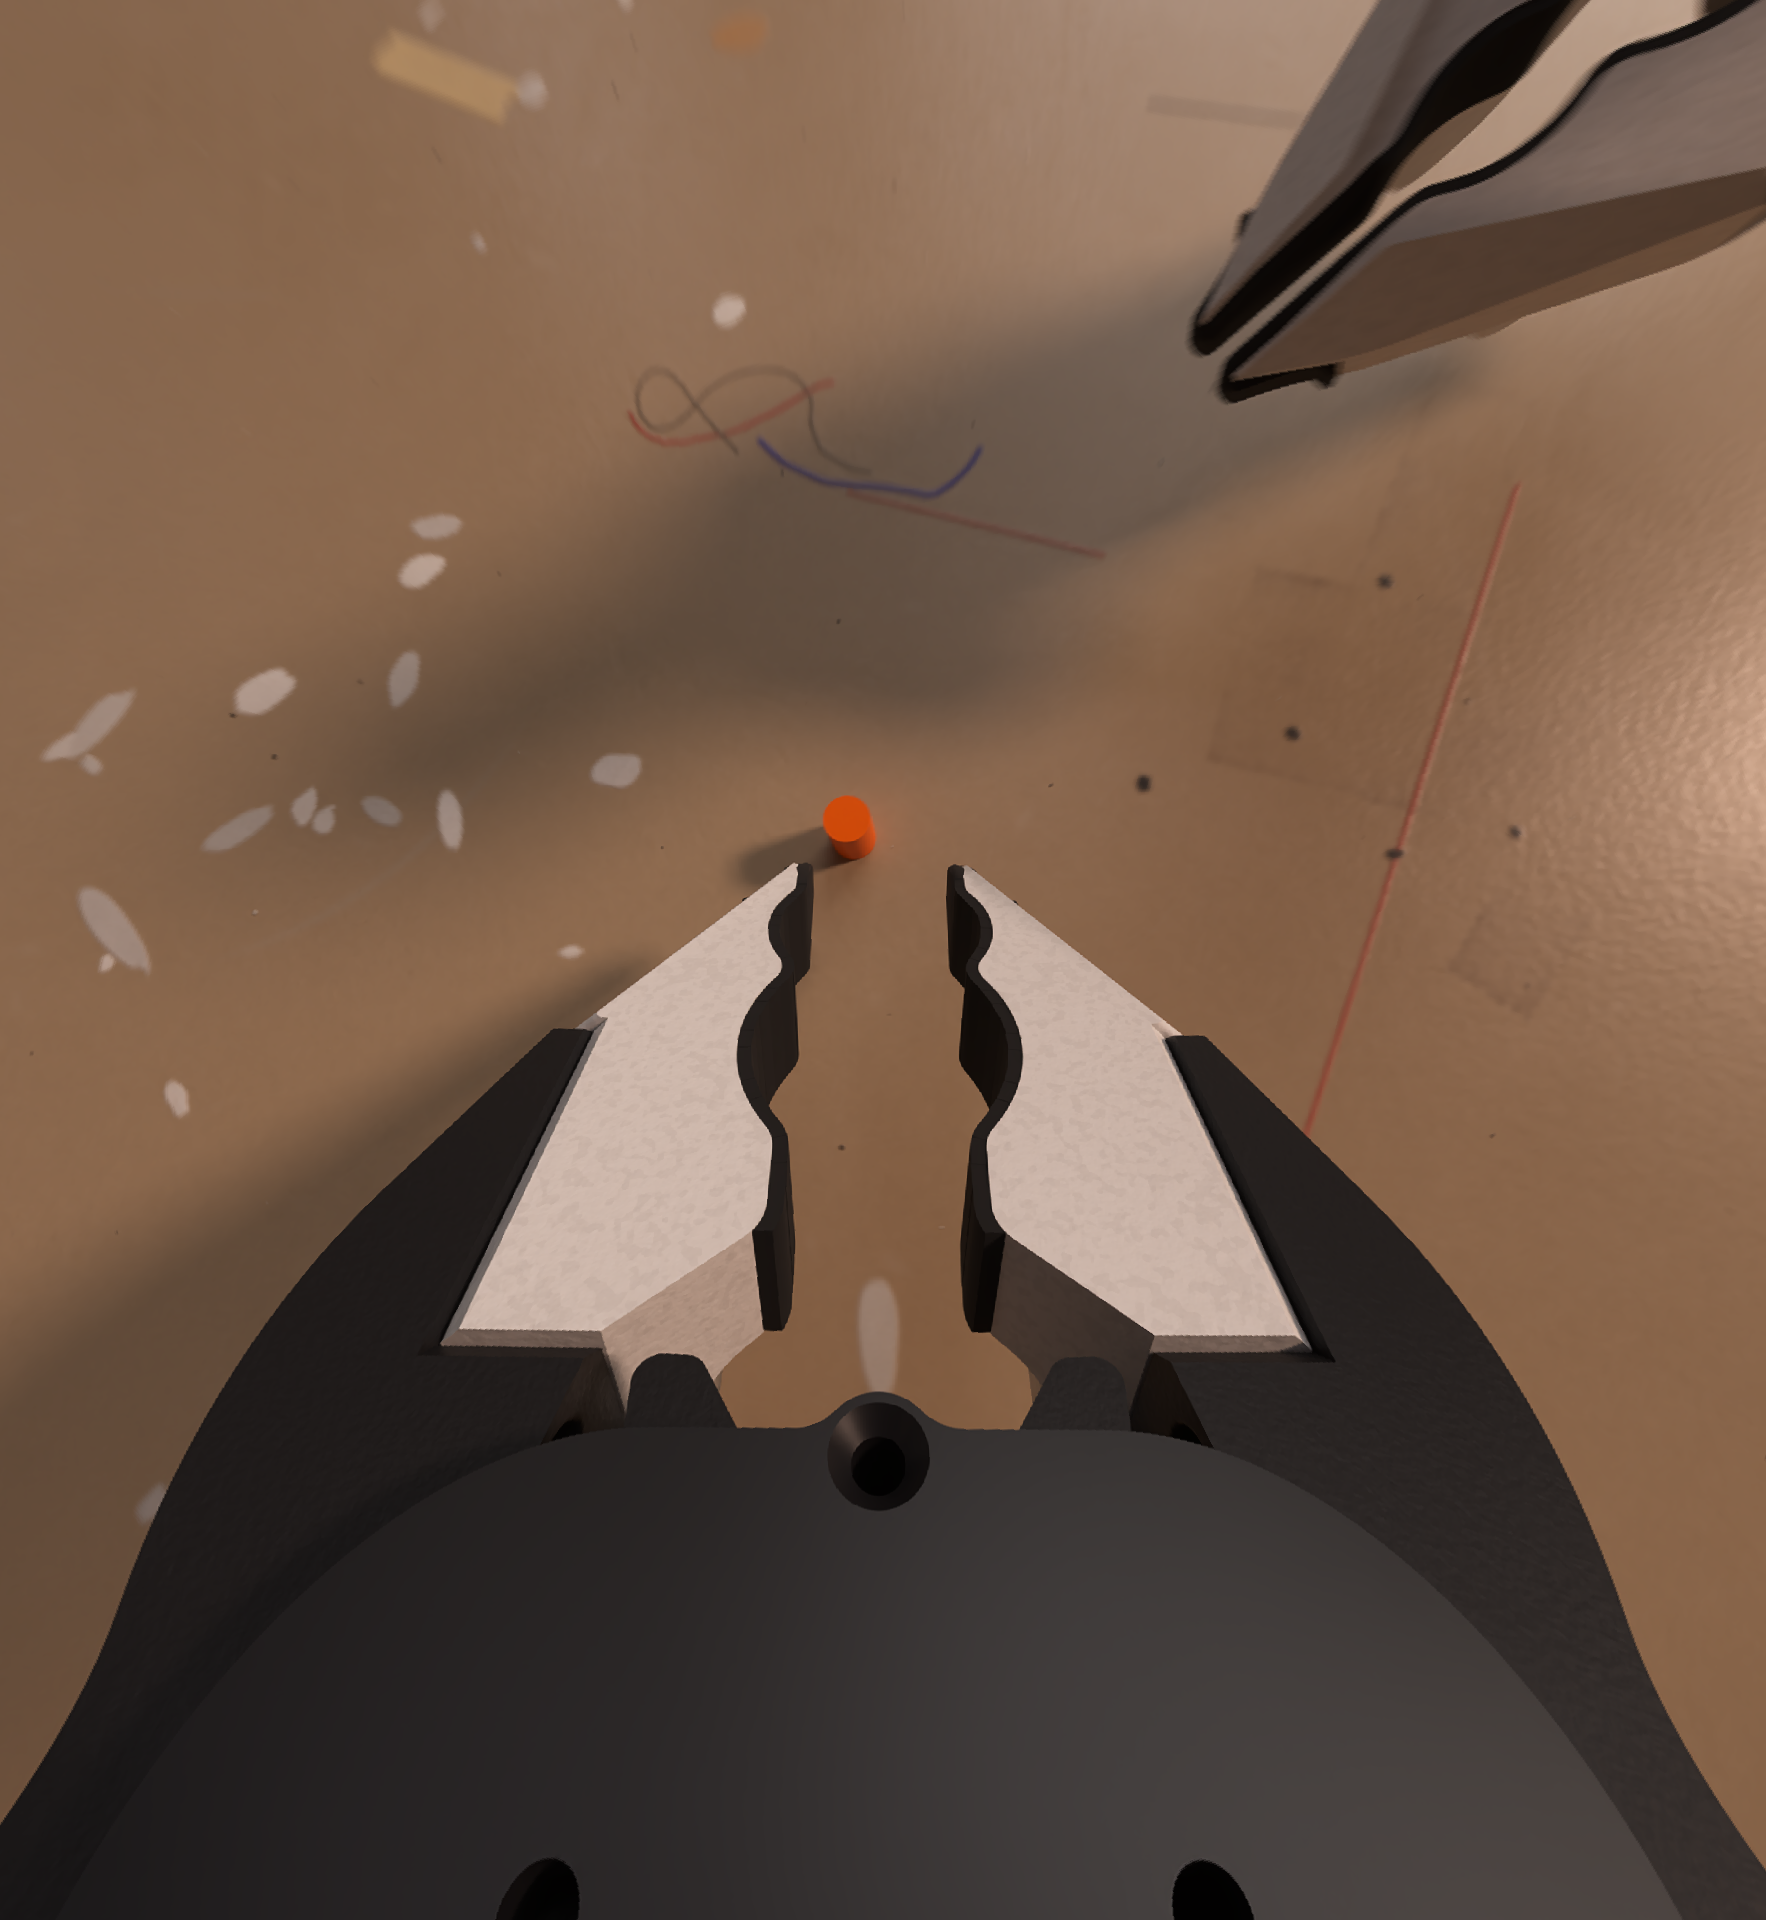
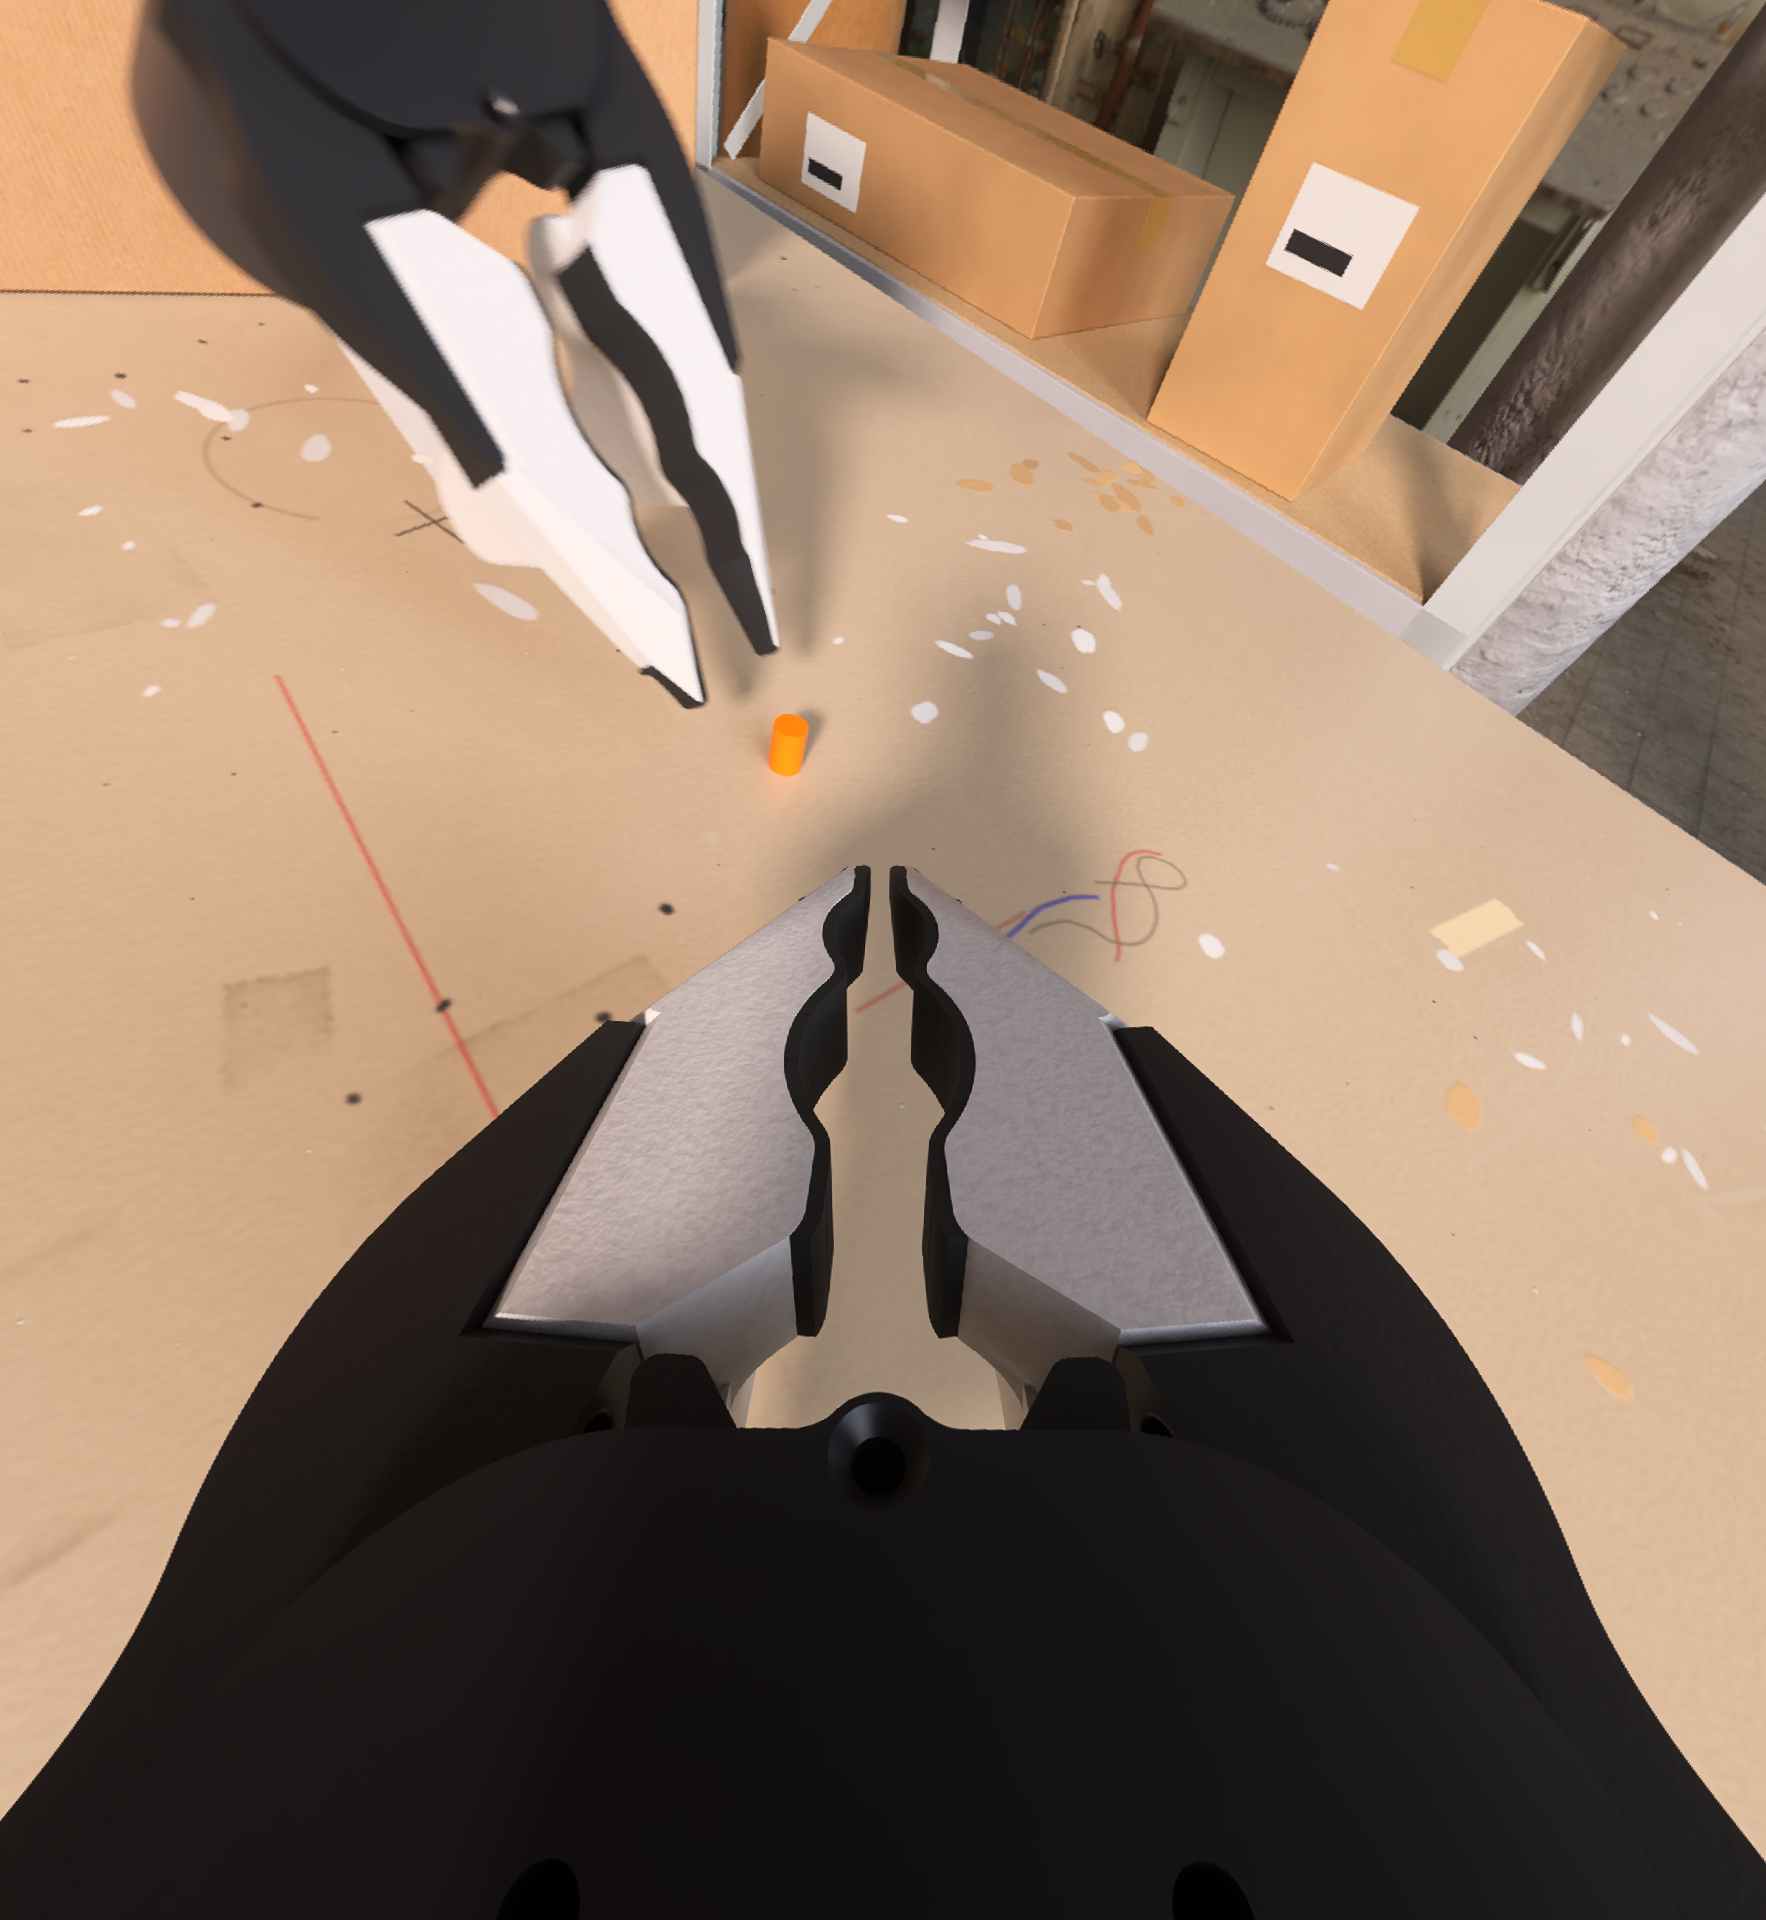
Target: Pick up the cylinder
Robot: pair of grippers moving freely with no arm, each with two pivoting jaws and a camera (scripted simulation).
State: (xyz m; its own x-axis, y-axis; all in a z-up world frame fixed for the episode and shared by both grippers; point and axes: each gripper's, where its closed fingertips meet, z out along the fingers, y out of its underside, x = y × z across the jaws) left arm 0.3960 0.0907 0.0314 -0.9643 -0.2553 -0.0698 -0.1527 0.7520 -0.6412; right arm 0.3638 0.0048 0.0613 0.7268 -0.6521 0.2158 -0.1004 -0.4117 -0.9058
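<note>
A small orange cylinder (image 1: 848,827) stands upright on the tan tabletop (image 1: 1222,935). My left gripper (image 1: 879,878) is open and empty, with the cylinder just beyond its tips, close to the left fingertip. In the right wrist view the cylinder (image 2: 787,744) stands ahead of my right gripper (image 2: 880,878), which is shut and empty, well short of it. The left gripper (image 2: 739,673) shows there above and left of the cylinder, tips pointing down at it. The right gripper (image 1: 1217,358) shows at the upper right of the left wrist view.
White and tan paint flecks, thin red lines (image 2: 380,894) and coloured scribbles (image 1: 806,431) mark the tabletop. Two cardboard boxes (image 2: 983,192) (image 2: 1378,239) stand on a shelf past the table's far edge (image 2: 1066,384). The table's right edge (image 2: 1637,800) drops to a floor.
</note>
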